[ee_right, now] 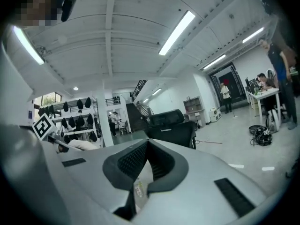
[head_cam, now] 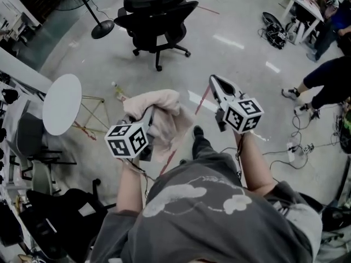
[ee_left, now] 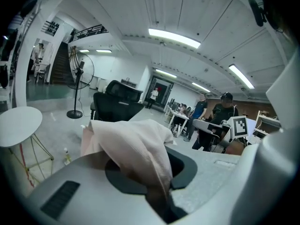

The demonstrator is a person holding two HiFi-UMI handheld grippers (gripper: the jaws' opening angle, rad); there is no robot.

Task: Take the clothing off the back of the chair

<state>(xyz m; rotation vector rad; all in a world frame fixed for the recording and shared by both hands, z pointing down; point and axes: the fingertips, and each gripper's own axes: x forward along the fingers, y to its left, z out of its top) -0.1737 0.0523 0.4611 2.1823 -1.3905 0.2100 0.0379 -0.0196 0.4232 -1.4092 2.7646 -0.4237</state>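
Plainly, there are two hand-held grippers and one piece of clothing. The left hand-held gripper has its jaws clamped together on the pale pink clothing, which bunches up over and around the jaw tips and hangs a little below them. In the left gripper view the fabric is pinched deep between the jaws and rises as a crumpled heap in front of them. The right hand-held gripper has its jaws drawn together with nothing between them, and it is held just to the right of the clothing without touching it. One black office chair stands well ahead of both grippers, well apart from the clothing. One round white surface stands to the left of the left hand-held gripper, and one standing fan is farther off beyond it. One small bottle lies on the floor just ahead of the clothing.
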